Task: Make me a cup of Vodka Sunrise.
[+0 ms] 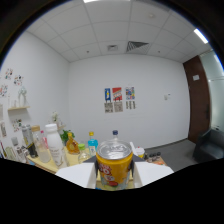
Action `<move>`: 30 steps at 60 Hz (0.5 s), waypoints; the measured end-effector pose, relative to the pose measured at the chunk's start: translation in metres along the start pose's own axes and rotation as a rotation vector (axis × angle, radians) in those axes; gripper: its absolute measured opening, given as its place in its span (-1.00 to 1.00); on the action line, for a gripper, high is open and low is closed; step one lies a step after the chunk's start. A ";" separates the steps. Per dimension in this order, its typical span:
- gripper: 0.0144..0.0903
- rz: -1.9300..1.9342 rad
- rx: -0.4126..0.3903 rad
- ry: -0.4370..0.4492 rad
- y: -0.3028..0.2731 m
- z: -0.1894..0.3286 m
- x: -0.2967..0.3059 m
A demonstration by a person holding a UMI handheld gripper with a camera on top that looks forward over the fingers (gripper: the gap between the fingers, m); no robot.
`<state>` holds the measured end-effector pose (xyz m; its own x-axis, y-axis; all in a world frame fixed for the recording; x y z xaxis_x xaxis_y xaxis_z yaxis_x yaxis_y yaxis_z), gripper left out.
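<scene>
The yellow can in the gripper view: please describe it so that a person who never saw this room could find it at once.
Start from the table crowded with bottles, below the white wall with three posters. The yellow can is nearest the camera, held upright between the fingers of the gripper. Unlike the bottles behind it, it is short and metal, with a silver top and red lettering.

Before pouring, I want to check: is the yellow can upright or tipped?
Upright: the yellow can stands between the gripper fingers, silver top facing up.
</scene>
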<state>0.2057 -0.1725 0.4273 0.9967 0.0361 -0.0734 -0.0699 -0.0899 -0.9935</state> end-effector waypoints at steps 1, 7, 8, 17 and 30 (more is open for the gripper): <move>-0.03 0.004 -0.003 0.004 0.004 -0.005 -0.001; -0.03 0.030 -0.040 0.010 0.045 -0.028 -0.012; -0.04 0.035 -0.055 0.014 0.055 -0.031 -0.014; -0.03 0.071 -0.198 0.026 0.160 -0.038 -0.033; -0.03 -0.040 -0.324 0.054 0.256 -0.032 -0.057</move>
<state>0.1325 -0.2293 0.1794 0.9998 -0.0055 -0.0211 -0.0216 -0.4019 -0.9154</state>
